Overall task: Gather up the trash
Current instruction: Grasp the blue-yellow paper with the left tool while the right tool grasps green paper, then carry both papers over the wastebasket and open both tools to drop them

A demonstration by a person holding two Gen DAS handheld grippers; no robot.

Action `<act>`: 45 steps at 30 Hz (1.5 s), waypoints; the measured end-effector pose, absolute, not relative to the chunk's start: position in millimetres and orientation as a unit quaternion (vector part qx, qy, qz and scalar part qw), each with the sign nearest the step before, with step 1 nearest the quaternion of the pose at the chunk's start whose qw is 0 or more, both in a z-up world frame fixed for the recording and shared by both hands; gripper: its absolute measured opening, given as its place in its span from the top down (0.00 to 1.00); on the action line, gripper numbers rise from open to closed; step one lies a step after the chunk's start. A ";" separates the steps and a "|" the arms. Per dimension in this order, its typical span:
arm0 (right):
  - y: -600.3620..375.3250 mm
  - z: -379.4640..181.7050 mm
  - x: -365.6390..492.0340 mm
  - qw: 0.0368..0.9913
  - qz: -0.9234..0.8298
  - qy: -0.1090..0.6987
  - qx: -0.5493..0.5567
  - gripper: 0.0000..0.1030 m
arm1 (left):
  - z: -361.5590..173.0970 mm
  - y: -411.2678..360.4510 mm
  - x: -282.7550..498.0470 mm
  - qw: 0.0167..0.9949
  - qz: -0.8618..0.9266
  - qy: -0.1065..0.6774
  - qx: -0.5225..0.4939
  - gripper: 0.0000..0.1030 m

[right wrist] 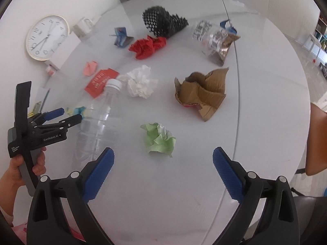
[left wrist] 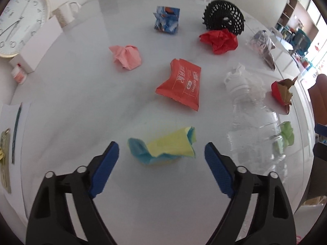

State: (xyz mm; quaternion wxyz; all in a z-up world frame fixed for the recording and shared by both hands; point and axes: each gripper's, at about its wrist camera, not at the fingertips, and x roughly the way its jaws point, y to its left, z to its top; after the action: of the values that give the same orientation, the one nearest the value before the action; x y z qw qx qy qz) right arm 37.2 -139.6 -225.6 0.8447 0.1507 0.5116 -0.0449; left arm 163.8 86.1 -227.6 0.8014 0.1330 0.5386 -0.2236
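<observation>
Trash lay scattered all over the white round table (right wrist: 265, 94), and none of it looked gathered yet. The left gripper (left wrist: 161, 153) had its jaws wide apart, empty, with a crumpled yellow and blue paper (left wrist: 163, 149) lying between the blue pads at the lower centre of the left wrist view; whether they touched it could not be told. The right gripper (right wrist: 162, 157) also stood open and held nothing, with a green paper ball (right wrist: 159, 140) just beyond its tips at the centre of the right wrist view. Further out in that view a clear plastic bottle (right wrist: 100, 118) lay on its side to the left, a white tissue wad (right wrist: 141, 83) sat above it, and a torn piece of brown cardboard (right wrist: 202, 94) lay to the right. Beyond those, a red packet (left wrist: 179, 83), a pink paper wad (left wrist: 126, 57), a red paper ball (left wrist: 219, 40), a blue printed carton (left wrist: 166, 20), a black mesh basket (left wrist: 223, 17) on its side, and a crinkled foil wrapper (right wrist: 214, 38) filled the upper half of the frames. By my judgement the task was at its start: every piece remained on the table, and no bin showed in either view, unless the basket was meant for one.
</observation>
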 end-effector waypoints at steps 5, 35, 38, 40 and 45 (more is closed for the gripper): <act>-130.8 -238.1 50.6 0.837 -0.052 0.525 0.141 0.06 | -236.9 84.1 175.4 0.791 -0.241 0.547 0.129 0.38; -126.0 -255.7 74.9 0.833 -0.030 0.543 0.104 0.73 | -174.8 99.8 160.1 0.800 -0.276 0.527 0.083 0.61; -132.5 -243.6 62.3 0.839 -0.031 0.532 0.110 0.73 | -156.5 89.7 142.7 0.802 -0.290 0.514 0.091 0.61; -140.8 -232.5 47.5 0.844 -0.033 0.523 0.116 0.73 | -144.4 78.9 127.4 0.801 -0.305 0.507 0.096 0.61; -168.3 -215.5 2.7 0.849 -0.045 0.510 0.128 0.73 | -122.7 35.3 82.3 0.785 -0.353 0.496 0.113 0.60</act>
State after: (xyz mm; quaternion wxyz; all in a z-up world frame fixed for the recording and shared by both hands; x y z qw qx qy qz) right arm 2.7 -168.3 -215.5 0.8492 0.1279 0.5103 -0.0453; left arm 82.3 35.3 -122.7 0.7851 0.1130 0.4959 -0.3534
